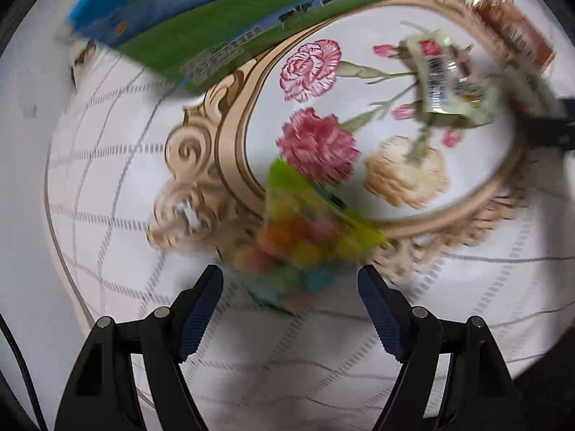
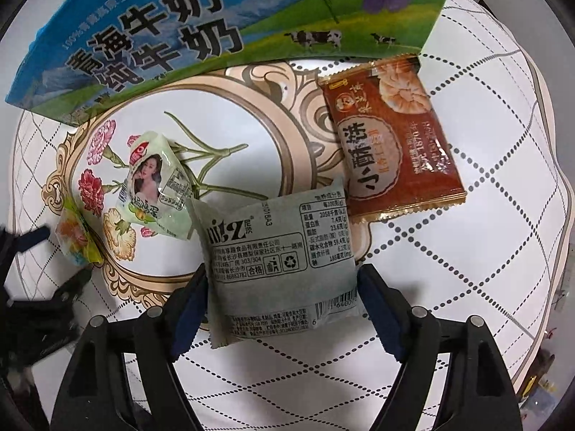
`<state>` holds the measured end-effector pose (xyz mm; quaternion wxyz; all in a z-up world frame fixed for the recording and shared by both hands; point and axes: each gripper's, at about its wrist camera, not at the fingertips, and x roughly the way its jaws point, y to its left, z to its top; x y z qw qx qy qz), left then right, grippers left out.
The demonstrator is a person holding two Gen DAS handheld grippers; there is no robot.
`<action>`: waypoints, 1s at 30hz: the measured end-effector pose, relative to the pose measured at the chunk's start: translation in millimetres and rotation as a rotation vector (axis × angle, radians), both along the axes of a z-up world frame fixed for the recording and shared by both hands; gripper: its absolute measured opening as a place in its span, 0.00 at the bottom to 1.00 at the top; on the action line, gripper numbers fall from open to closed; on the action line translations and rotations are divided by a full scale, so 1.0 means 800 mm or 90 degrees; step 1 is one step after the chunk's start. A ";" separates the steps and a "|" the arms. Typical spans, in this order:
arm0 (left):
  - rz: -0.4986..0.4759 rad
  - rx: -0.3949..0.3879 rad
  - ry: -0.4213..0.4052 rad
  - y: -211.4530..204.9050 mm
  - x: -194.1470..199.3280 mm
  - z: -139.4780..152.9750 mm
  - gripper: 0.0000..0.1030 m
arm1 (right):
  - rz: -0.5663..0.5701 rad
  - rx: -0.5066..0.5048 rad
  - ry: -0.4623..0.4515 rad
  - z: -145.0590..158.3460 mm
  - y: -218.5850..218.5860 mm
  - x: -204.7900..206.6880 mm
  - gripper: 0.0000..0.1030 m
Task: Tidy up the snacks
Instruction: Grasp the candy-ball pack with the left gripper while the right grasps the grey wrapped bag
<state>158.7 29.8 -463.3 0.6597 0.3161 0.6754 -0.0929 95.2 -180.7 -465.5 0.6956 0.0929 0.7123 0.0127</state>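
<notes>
Right tongs pinched the grey-green packet, one pad on each side edge, printed back facing up. Packet sat near, over the desk; whether lifted or resting, could not tell. Grip across the short width looked chosen to keep the flat pack level for a carry.

Left tongs spread wide, nothing between the pads. The rainbow candy bag lay just beyond the gap, blurred; likely the next pick.

Milk carton box stood at the far edge, probably the destination for the snacks, though its opening did not show. Brown pastry packet lay far right, just beside the box and flat on the floral cloth. Pale green egg packet lay left of centre, apart from the brown one.
</notes>
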 end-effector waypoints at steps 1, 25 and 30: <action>-0.008 0.007 0.011 -0.002 0.006 -0.007 0.74 | -0.003 0.000 -0.002 0.008 -0.005 0.008 0.80; 0.375 -0.266 0.083 0.058 0.068 -0.033 0.75 | 0.272 -0.070 -0.018 0.050 0.052 0.037 0.87; 0.347 -0.238 0.067 0.013 0.056 -0.033 0.81 | 0.501 -0.155 -0.018 0.026 0.103 0.038 0.87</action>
